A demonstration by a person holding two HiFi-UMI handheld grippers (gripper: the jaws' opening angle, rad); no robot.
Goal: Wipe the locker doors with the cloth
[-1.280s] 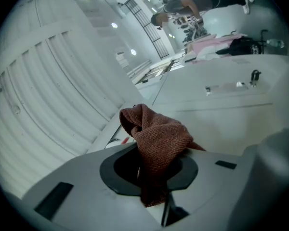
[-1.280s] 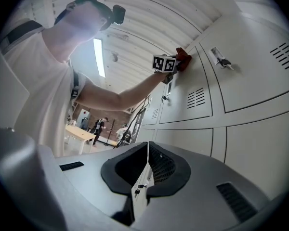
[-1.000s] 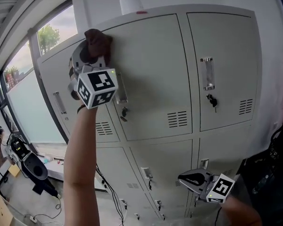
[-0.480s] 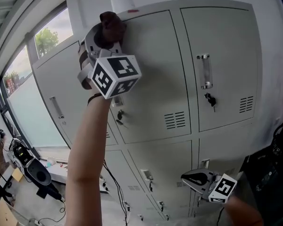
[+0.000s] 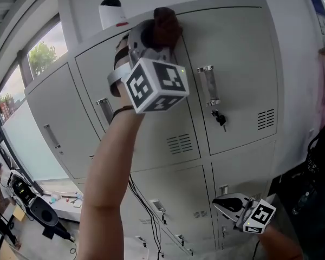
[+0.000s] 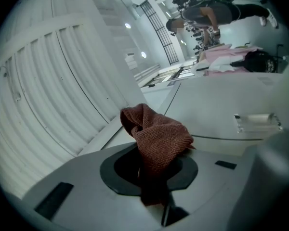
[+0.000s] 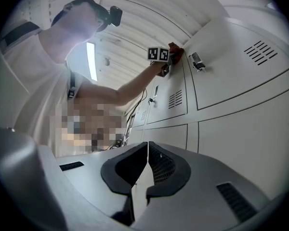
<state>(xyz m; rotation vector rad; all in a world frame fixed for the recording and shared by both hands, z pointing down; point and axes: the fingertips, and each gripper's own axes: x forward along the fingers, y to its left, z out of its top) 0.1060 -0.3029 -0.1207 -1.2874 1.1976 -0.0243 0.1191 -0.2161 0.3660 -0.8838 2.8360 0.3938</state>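
One wipe stroke in hand: left hand-held gripper (image 5: 154, 37) clamps the cloth (image 5: 166, 25) on the top locker door (image 5: 238, 64), right hand-held gripper (image 5: 219, 203) closed, empty. Next, I'd guess, sweep down.

Shows a white domed device (image 5: 111, 12) with a dark cap at top left; catches a green tree (image 5: 41, 54) through the window (image 5: 19, 118); finds black cables (image 5: 146, 199) dangling; lower left, a dark scooter-like machine (image 5: 31, 199) on the floor (image 5: 49, 245).
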